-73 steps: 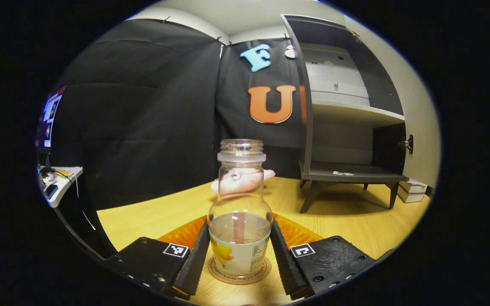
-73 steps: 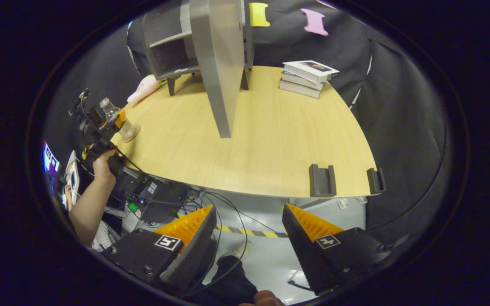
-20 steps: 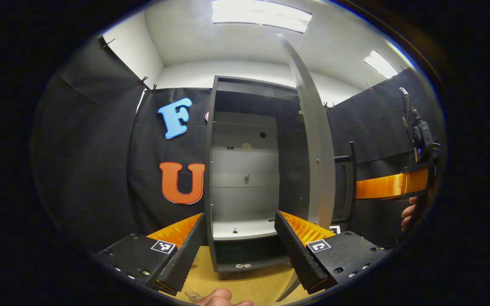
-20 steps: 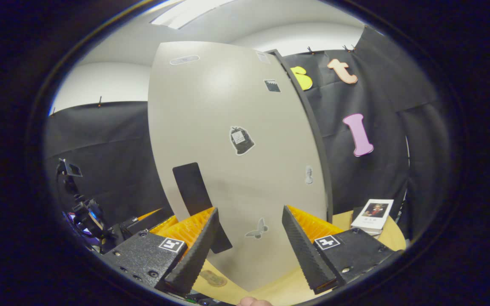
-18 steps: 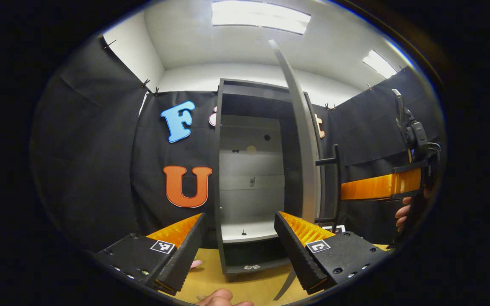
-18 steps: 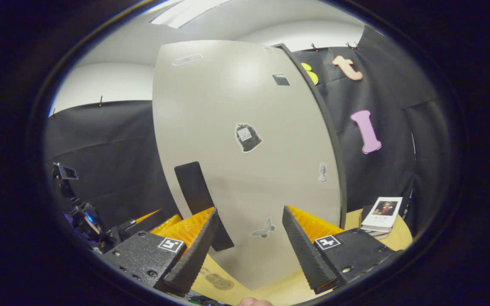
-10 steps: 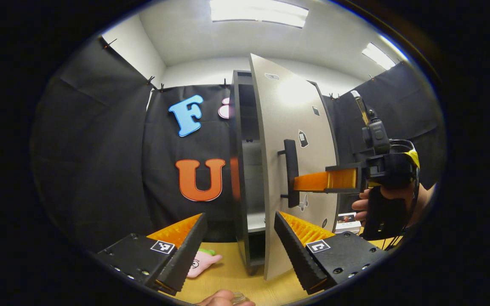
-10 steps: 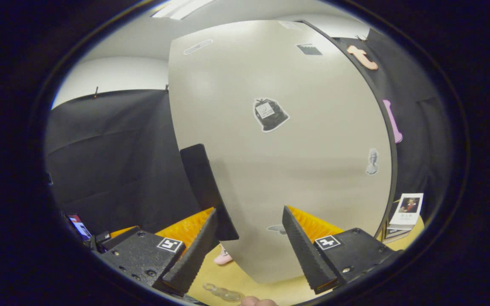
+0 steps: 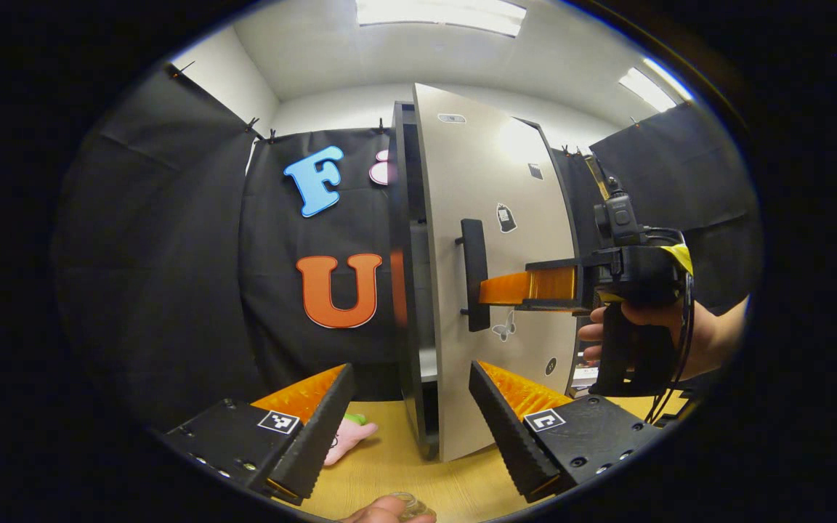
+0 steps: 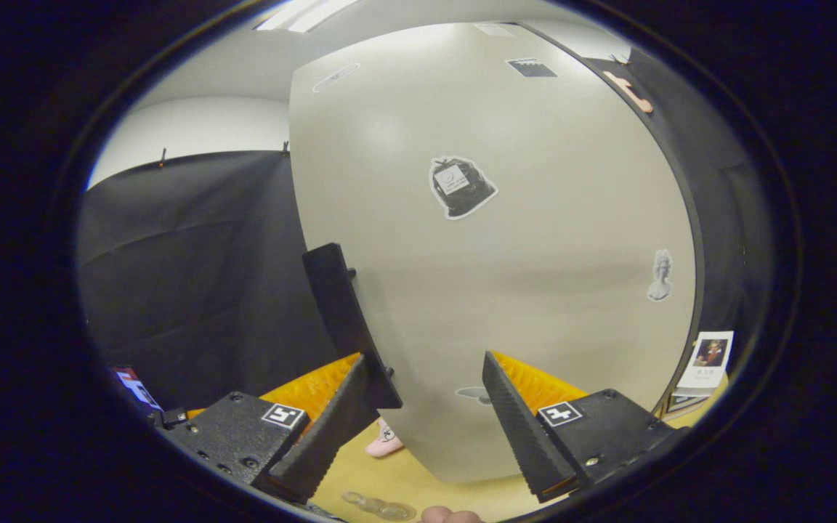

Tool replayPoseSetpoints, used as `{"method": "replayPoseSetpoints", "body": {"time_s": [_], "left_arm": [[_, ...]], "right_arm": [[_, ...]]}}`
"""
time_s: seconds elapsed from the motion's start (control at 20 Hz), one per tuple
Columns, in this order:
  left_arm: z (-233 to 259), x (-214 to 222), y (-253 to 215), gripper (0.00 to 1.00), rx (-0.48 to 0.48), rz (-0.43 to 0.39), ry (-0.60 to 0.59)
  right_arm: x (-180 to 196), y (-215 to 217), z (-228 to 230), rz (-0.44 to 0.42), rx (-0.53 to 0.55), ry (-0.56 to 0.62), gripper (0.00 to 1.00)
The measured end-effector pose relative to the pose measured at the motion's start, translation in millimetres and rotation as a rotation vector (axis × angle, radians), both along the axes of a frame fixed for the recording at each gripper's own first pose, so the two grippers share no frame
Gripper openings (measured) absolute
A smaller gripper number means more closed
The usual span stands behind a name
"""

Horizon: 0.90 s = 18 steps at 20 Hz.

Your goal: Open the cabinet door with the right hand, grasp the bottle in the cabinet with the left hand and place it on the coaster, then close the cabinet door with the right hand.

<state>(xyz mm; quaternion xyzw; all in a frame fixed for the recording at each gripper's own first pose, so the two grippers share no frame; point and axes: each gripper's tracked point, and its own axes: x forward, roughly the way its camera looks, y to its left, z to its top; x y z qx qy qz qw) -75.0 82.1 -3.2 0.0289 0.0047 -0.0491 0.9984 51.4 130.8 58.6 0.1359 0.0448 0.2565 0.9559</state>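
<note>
The grey cabinet (image 9: 404,254) stands on the wooden table with its pale door (image 9: 513,240) swung almost shut; a narrow gap remains at the handle side. A hand holds my right gripper (image 9: 506,288) level against the door, beside the dark bar handle (image 9: 473,274). In the right gripper view the door (image 10: 535,276) looms close, the handle (image 10: 342,319) sits by the left finger, and my right gripper (image 10: 426,414) is open. My left gripper (image 9: 411,421) is open with nothing in it. The bottle's clear mouth (image 9: 416,506) peeks in at the bottom edge.
A pink soft toy (image 9: 349,436) lies on the table (image 9: 389,479) left of the cabinet's foot. Stacked books (image 10: 709,359) sit on the table to the right of the cabinet. A clear glass item (image 10: 381,507) lies low on the table.
The door has swung from wide open to almost shut, with my right gripper following it. My left gripper has let go of the bottle on the coaster and risen.
</note>
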Motion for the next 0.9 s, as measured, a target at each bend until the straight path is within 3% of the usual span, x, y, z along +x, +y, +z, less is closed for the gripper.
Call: {"method": "replayPoseSetpoints", "body": {"time_s": [0.2, 0.4, 0.7, 0.75, 0.85, 0.9], "left_arm": [[-0.5, 5.8, -15.8, 1.00, 0.000, -0.004, 0.006], [4.2, 12.2, -20.9, 0.96, 0.025, 0.055, 0.014], [9.7, 25.7, -59.2, 0.96, 0.010, 0.036, 0.019], [9.6, 29.9, -66.5, 0.96, 0.005, 0.030, 0.023], [11.6, 36.0, -80.1, 0.96, -0.019, 0.021, 0.024], [12.2, 38.0, -86.5, 0.96, -0.030, 0.020, 0.022]], "right_arm": [[15.6, -26.9, -27.8, -0.089, -0.067, 0.084, 1.00], [6.3, -68.2, -37.3, -0.093, -0.016, 0.130, 1.00], [-27.9, -152.6, -51.2, -0.270, -0.046, 0.095, 0.99], [-34.2, -162.6, -51.7, -0.293, -0.067, 0.075, 0.94], [-46.2, -177.3, -54.6, -0.335, -0.095, 0.048, 0.99], [-52.2, -186.1, -57.4, -0.373, -0.101, 0.045, 0.94]]}}
